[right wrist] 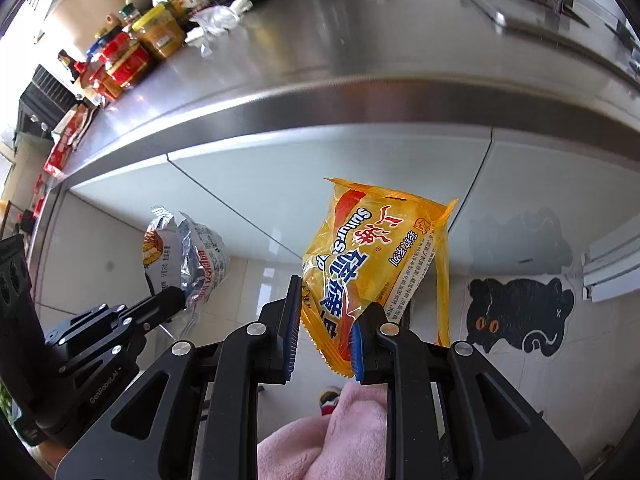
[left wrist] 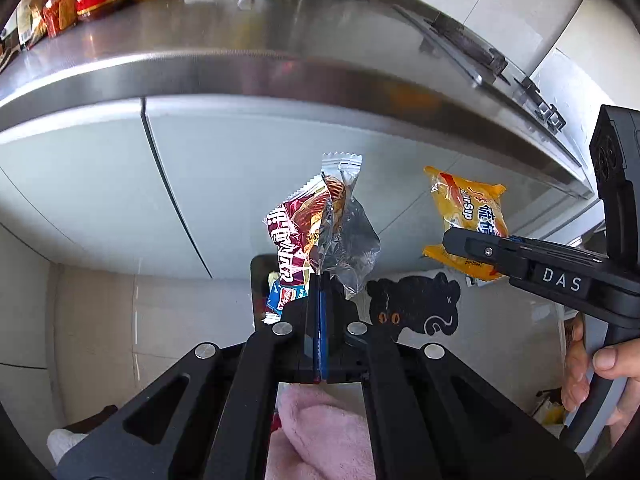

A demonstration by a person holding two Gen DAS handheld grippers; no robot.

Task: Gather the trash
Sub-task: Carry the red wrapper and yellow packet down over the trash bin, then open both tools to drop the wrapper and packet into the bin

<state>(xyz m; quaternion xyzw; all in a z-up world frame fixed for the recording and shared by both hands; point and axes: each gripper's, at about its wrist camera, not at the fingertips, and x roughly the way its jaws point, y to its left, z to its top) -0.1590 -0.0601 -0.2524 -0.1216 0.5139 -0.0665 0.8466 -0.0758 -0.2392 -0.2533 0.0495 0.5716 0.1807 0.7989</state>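
Observation:
My left gripper (left wrist: 320,280) is shut on a crumpled red-and-silver snack wrapper (left wrist: 320,228), which sticks up in front of the white cabinet doors. The same snack wrapper (right wrist: 188,256) shows at the left of the right wrist view, pinched by the left gripper (right wrist: 182,300). My right gripper (right wrist: 330,308) is shut on the lower part of a yellow packet (right wrist: 372,264) with blue lettering. That yellow packet (left wrist: 466,216) and the right gripper (left wrist: 456,242) appear at the right of the left wrist view. Beneath the left gripper, a dark bin opening (left wrist: 262,284) holds colourful wrappers.
A steel counter edge (left wrist: 280,76) juts out above both grippers, with jars (right wrist: 156,32), bottles and crumpled white plastic (right wrist: 216,18) at its back. A black cat floor mat (right wrist: 520,316) lies on the tiled floor. Pink fabric (left wrist: 324,432) shows below. A hand (left wrist: 600,376) grips the right handle.

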